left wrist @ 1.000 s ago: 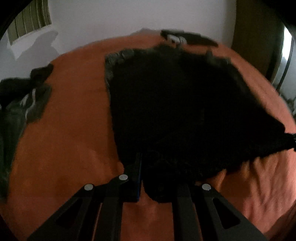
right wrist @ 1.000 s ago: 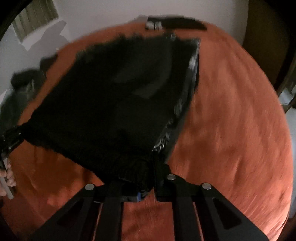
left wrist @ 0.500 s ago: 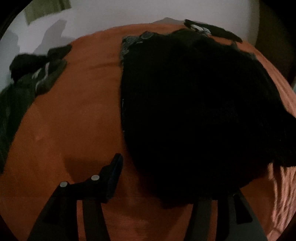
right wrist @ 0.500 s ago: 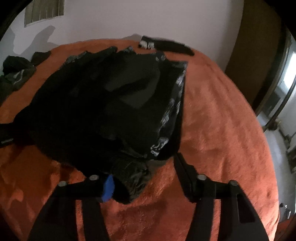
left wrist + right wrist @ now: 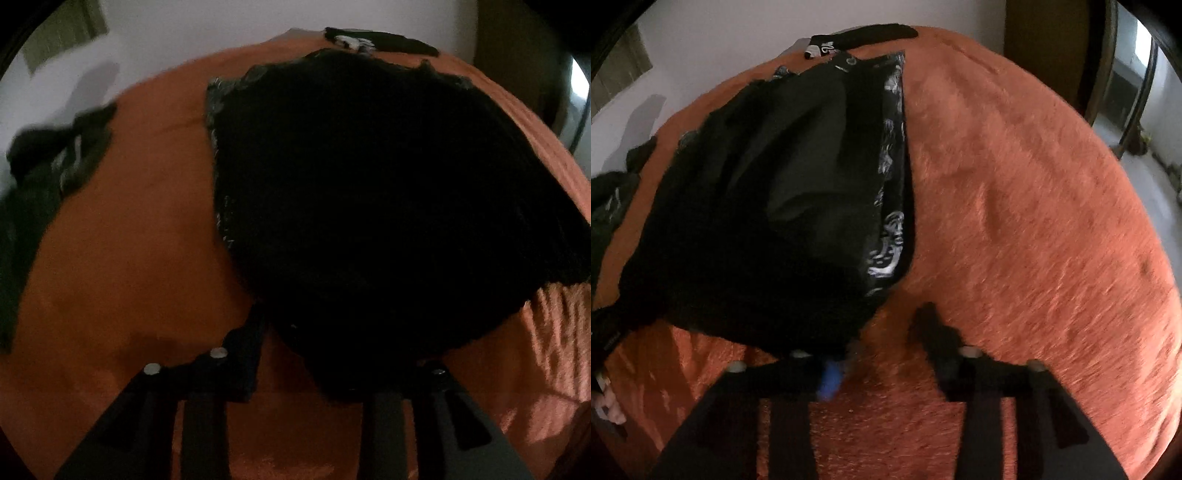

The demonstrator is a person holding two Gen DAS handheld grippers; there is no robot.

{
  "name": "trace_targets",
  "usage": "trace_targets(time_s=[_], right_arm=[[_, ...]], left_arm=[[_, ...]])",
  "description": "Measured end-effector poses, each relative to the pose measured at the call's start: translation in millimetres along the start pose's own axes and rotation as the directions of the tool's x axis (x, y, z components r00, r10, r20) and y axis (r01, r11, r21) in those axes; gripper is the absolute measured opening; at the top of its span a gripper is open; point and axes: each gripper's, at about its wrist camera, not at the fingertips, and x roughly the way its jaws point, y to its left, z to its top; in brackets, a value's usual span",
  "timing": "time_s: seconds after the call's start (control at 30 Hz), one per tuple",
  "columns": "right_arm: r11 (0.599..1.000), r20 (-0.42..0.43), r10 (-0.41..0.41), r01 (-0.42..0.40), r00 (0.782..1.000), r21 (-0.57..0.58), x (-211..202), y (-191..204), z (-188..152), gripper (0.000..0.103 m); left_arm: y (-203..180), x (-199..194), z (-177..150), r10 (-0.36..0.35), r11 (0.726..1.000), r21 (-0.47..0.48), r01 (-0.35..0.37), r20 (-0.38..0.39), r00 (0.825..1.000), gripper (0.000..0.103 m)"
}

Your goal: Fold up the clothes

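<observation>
A black garment [image 5: 369, 192] with a grey-white printed edge lies folded over on the orange bed cover [image 5: 122, 258]. It also shows in the right wrist view [image 5: 768, 206], its printed strip along the right side. My left gripper [image 5: 332, 354] is open at the garment's near edge; the cloth lies between and over its fingers, and the right finger is partly hidden. My right gripper [image 5: 886, 332] is open and empty at the garment's near right corner, its left finger under the hem.
A heap of dark clothes [image 5: 48, 162] lies at the left of the bed. A black item with white print [image 5: 857, 38] lies at the far edge by the white wall. A dark door frame [image 5: 1049, 48] stands at right.
Both grippers were shut on the garment's near edge a second ago and have opened, letting it drop onto the bed. Both now hover at its near edge.
</observation>
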Motion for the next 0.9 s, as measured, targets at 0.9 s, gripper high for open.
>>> trace_targets(time_s=[0.9], right_arm=[[0.966, -0.003, 0.201, -0.198, 0.980, -0.168, -59, -36, 5, 0.077]], left_arm=[[16, -47, -35, -0.130, 0.936, 0.329, 0.127, -0.013, 0.991, 0.077]])
